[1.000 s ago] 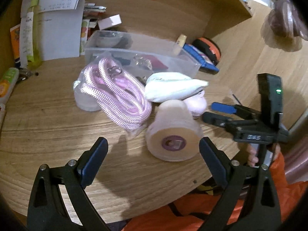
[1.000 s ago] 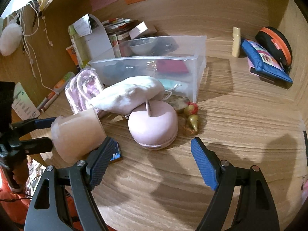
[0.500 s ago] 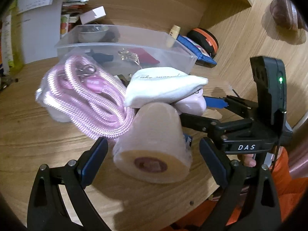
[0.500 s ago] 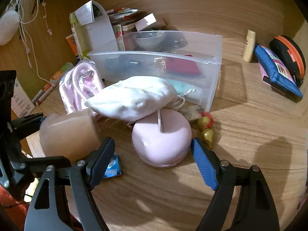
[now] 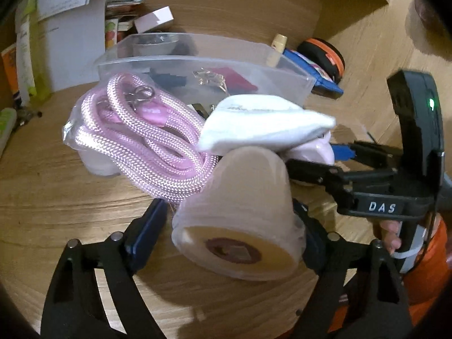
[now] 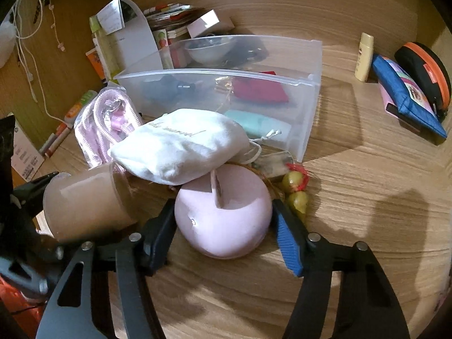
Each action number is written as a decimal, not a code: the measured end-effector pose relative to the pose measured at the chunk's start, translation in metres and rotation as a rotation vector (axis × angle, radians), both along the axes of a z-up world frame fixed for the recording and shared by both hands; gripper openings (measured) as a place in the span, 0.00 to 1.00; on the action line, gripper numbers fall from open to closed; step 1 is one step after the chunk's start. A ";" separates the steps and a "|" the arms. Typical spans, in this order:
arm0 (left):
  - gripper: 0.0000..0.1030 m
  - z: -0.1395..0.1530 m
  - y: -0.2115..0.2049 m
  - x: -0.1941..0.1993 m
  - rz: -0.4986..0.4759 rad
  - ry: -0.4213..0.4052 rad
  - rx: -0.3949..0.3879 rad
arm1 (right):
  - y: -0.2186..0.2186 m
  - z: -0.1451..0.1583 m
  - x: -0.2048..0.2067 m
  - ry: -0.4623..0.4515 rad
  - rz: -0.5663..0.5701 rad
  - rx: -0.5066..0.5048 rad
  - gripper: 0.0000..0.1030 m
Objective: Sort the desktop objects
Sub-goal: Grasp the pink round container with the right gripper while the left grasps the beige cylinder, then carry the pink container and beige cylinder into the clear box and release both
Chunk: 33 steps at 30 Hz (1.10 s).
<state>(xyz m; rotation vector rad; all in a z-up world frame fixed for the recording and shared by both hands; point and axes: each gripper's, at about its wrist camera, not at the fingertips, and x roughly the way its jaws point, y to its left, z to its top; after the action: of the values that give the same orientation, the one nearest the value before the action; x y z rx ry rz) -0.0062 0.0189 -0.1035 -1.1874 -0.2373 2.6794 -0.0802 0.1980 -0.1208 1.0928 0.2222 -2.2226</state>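
Observation:
A beige cup-shaped pack (image 5: 240, 214) lies on its side at the desk's near edge. My left gripper (image 5: 226, 226) is shut on it, a pad on each flank; it also shows in the right wrist view (image 6: 84, 200). A round pink macaron-shaped case (image 6: 223, 212) sits on the desk under a white drawstring pouch (image 6: 180, 144). My right gripper (image 6: 223, 226) has closed around the pink case, with both pads against its sides. A bagged pink rope (image 5: 141, 141) lies left of the pouch. A clear plastic bin (image 6: 308, 96) holding several items stands behind.
Papers and boxes (image 6: 127, 39) stand at the back left. A small cream bottle (image 6: 364, 56), a blue pouch (image 6: 406, 96) and a black-orange case (image 6: 426, 70) lie at the right. A keychain with green beads (image 6: 296, 192) lies beside the pink case.
Both grippers moved forward and closed: the left from open onto the beige pack, the right from open onto the pink case.

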 end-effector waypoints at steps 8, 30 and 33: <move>0.68 0.004 0.008 0.007 0.018 0.016 0.002 | 0.016 0.004 0.014 0.009 -0.010 -0.039 0.59; 0.67 0.044 -0.006 0.018 0.098 0.150 0.033 | 0.054 0.049 0.022 0.089 -0.085 -0.189 0.59; 0.67 0.052 -0.015 0.018 0.130 0.175 0.027 | 0.054 0.057 0.021 0.110 -0.086 -0.206 0.59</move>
<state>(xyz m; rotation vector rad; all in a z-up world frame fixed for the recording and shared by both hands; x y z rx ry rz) 0.0119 0.0038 -0.0511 -0.9528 -0.3327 2.8616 -0.0592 0.2522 -0.0635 0.8855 -0.0080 -2.3253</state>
